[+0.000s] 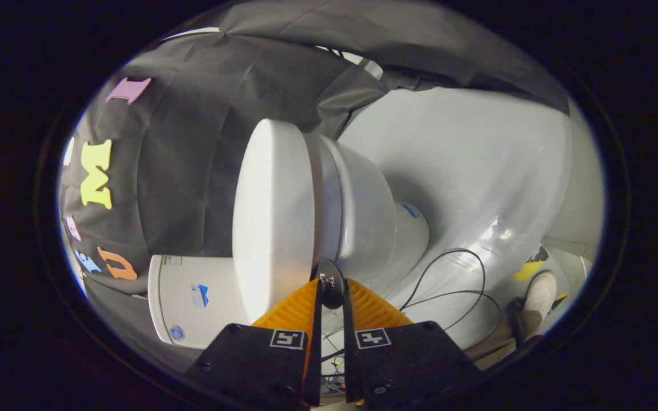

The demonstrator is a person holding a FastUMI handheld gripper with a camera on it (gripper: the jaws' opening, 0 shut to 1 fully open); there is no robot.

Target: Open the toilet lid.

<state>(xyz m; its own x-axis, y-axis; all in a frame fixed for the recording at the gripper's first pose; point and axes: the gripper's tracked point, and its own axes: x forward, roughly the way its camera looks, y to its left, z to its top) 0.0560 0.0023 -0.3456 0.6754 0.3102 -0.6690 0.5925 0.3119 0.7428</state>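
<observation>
The view is rolled sideways, so the white toilet lies across it. Its lid (272,211) is the broad flat white face, closed against the seat (322,200) and bowl (366,211). A small black tab (330,283) sticks out from the lid's front edge. My gripper (332,297) holds that tab: both orange fingers (292,311) press on it from either side, nearly together. The tank (192,297) lies beyond the lid's far end, against the black cloth wall.
The white floor (466,171) spreads beside the bowl. Thin black cables (460,274) loop over it close to the fingers. A person's white shoe (540,294) and a strip of yellow tape (529,269) sit further out on the floor.
</observation>
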